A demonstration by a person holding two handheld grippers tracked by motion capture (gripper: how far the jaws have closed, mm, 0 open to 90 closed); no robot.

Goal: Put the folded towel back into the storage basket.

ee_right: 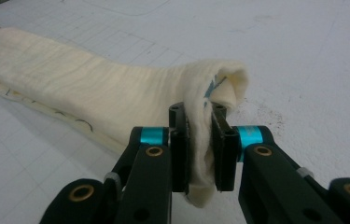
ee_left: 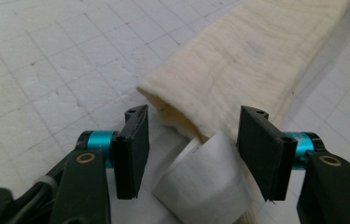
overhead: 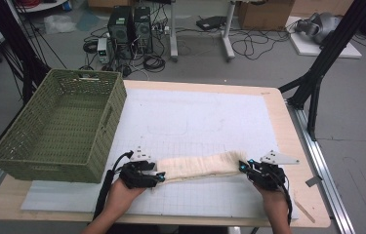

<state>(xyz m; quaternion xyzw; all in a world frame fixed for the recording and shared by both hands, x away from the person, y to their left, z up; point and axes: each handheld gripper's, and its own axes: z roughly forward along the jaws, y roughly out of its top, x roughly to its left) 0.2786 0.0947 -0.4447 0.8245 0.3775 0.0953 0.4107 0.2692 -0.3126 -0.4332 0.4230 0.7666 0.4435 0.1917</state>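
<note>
Black jaws of the right gripper (ee_right: 199, 154) are clamped on 1 end of the cream cloth (overhead: 197, 167) — a long folded strip lying across the gridded mat (overhead: 195, 122) near the table's front edge. At the other end, the left gripper (ee_left: 191, 149) stands with its jaws apart around the cloth's end and a white label (ee_left: 200, 186). My judgement: close on all layers, not just the label, before lifting toward the green basket (overhead: 58, 124) — keeping both ends level.
</note>
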